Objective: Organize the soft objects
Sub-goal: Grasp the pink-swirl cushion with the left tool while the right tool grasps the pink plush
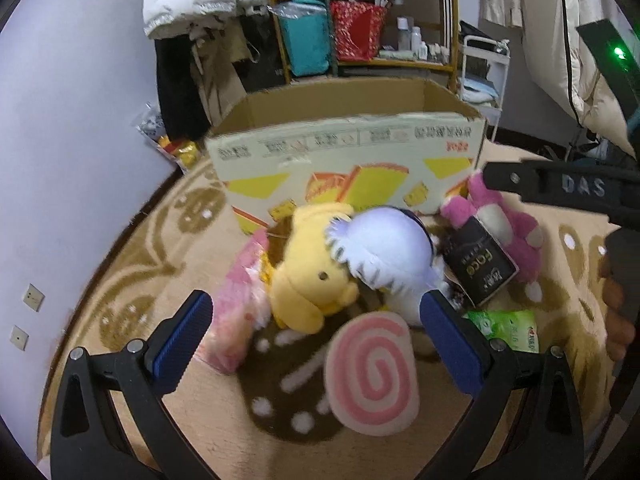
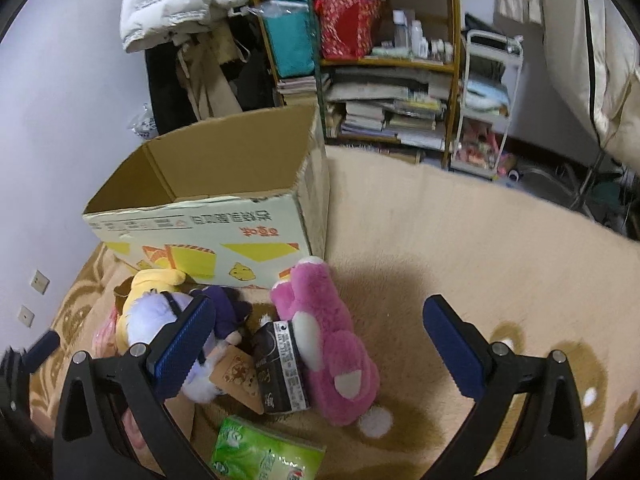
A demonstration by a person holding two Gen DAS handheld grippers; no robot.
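Observation:
A heap of soft toys lies on the carpet in front of an open cardboard box (image 1: 348, 152) (image 2: 208, 216). My left gripper (image 1: 318, 332) is open and empty, just above a yellow plush (image 1: 308, 276), a white and purple plush (image 1: 384, 248) and a pink spiral cushion (image 1: 372, 372). My right gripper (image 2: 320, 344) is open and empty above a pink plush bear (image 2: 332, 344) (image 1: 516, 232) and a black packet (image 2: 282, 368) (image 1: 480, 260). The right gripper's arm (image 1: 560, 188) shows at the right of the left wrist view.
A pink soft packet (image 1: 236, 312) lies left of the yellow plush. A green packet (image 2: 264, 452) (image 1: 508, 328) lies near me. Behind the box stand a wooden shelf (image 2: 384, 60), hanging coats (image 1: 192, 8) and a white trolley (image 2: 484, 108). Beige carpet (image 2: 460, 240) spreads to the right.

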